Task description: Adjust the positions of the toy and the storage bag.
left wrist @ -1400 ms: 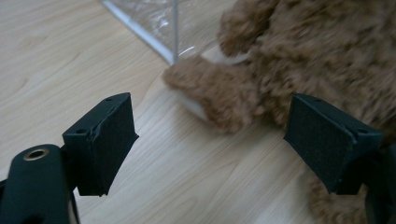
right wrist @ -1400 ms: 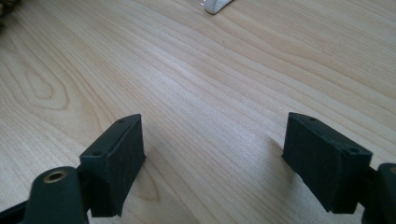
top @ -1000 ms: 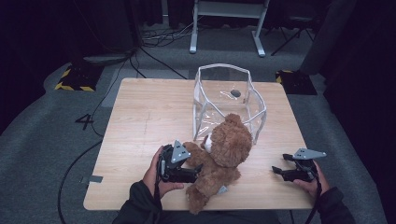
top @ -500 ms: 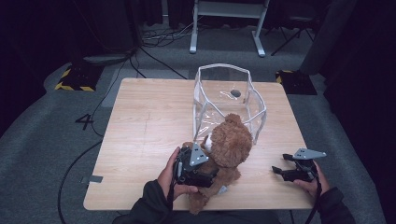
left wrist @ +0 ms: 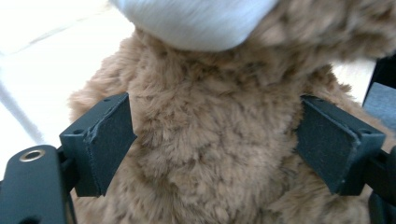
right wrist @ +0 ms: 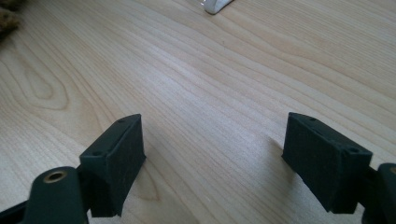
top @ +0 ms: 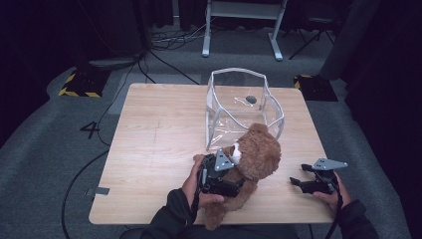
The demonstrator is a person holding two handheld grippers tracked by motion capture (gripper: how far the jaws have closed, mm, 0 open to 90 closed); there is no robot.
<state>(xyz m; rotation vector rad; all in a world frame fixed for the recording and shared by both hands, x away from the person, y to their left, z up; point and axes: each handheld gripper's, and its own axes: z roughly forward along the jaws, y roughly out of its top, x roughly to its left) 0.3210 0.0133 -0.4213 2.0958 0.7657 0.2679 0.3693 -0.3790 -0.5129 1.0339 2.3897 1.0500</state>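
A: The left gripper (left wrist: 212,154) is straddling the bear (top: 256,157), which is lying on the table (top: 149,149) with its head leaning on the near wall of the clear bin (top: 244,107). Its jaws have just been opening wider and are standing about as wide as they go; the pads (left wrist: 109,140) are brushing fur at each side without squeezing.

B: So nothing is gripped yet. If they are closing on fluff alone, the bear is likely sliding out on the lift.

A: The head is also sitting under the bin's rim, so a straight lift may be catching that wall and tipping the light bin.

B: And the right gripper (right wrist: 215,154)?

A: It is resting wide and empty over bare wood, well right of the bear, so nothing is steadying the bin.
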